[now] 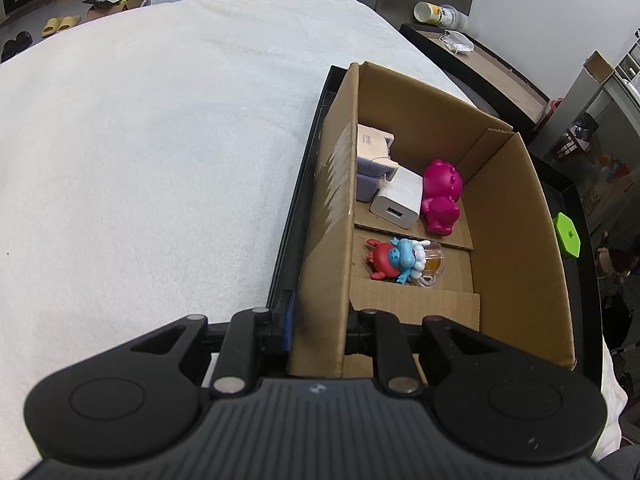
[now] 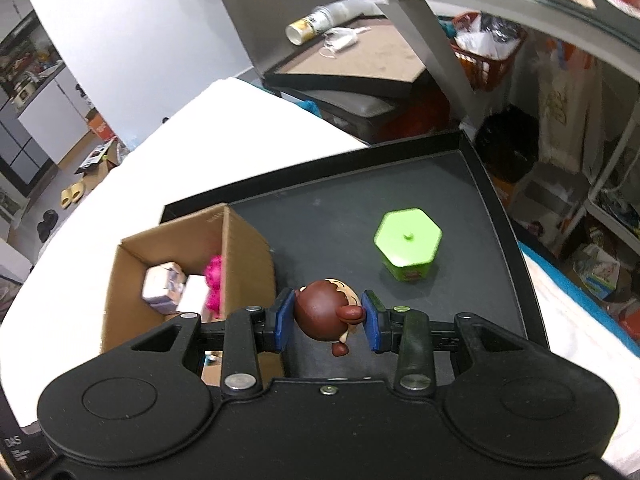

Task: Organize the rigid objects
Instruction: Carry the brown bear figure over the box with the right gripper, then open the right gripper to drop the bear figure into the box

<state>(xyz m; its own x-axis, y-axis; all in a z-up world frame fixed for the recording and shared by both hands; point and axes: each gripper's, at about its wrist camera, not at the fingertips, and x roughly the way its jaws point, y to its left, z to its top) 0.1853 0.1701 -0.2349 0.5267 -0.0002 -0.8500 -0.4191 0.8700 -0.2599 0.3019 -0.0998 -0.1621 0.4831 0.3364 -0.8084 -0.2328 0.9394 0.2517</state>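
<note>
A cardboard box (image 1: 516, 216) stands in a black tray (image 2: 344, 208). In it lie white chargers (image 1: 396, 196), a magenta figure (image 1: 442, 196) and a red and blue toy cluster (image 1: 400, 260). My left gripper (image 1: 320, 328) is shut on the box's left wall (image 1: 328, 216), one blue pad outside, the other finger hidden inside. My right gripper (image 2: 326, 320) is shut on a brown round figurine (image 2: 326, 312) above the tray, just right of the box (image 2: 240, 264). A green hexagonal container (image 2: 408, 244) stands on the tray beyond it; it also shows in the left wrist view (image 1: 566, 236).
The tray lies on a white cloth-covered surface (image 1: 140, 140). A dark side table (image 2: 352, 60) behind holds a tipped cup (image 2: 308, 26) and a mask. Shelves and clutter (image 2: 592, 184) stand to the right. Slippers and boxes lie on the floor at left.
</note>
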